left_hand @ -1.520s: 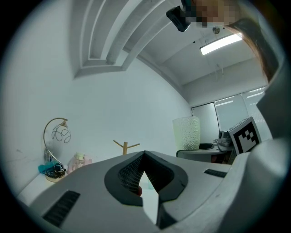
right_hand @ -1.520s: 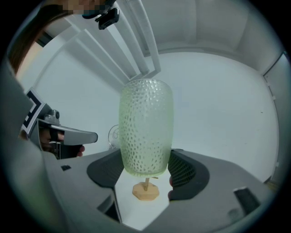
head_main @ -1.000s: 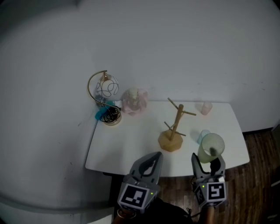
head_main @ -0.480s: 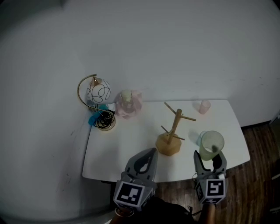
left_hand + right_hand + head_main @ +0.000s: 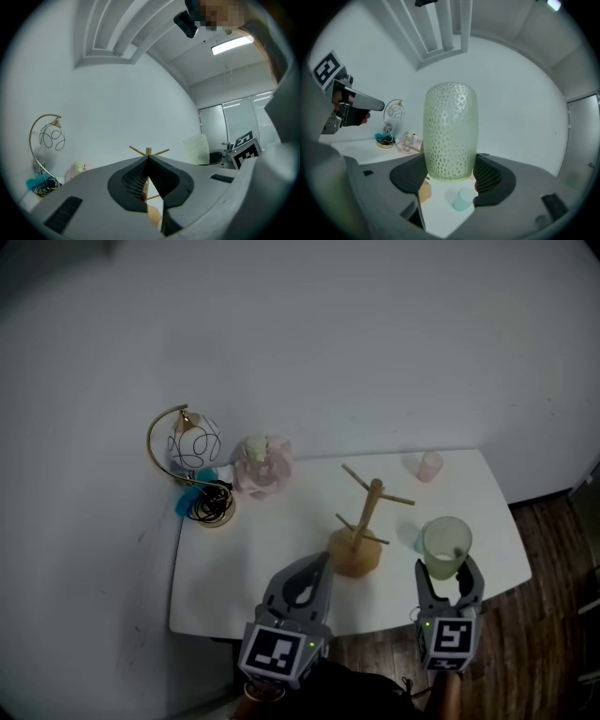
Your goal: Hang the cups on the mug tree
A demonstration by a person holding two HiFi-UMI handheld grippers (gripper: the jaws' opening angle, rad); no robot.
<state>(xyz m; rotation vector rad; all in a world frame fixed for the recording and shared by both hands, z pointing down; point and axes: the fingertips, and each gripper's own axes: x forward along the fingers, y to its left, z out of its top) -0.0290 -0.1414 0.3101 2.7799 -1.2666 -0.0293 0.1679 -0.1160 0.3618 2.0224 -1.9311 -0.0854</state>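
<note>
With the right gripper (image 5: 450, 570), gripped a pale green dimpled cup (image 5: 445, 542) low on its wall, jaws spread wide and pressed on both sides, upright over the near right part of the white table (image 5: 234, 587); held the left gripper (image 5: 322, 563) closed tip to tip on nothing at the near edge, pointed at the mug tree (image 5: 361, 532). Found bare tabletop left of the tree, wood floor (image 5: 553, 615) past the right edge, a lamp (image 5: 192, 465) and pink bottle (image 5: 261, 468) along the far left edge. Spotted a pale blue cup (image 5: 463, 199) on the table just below the held one and a pink cup (image 5: 429, 466) near the far right corner.
</note>
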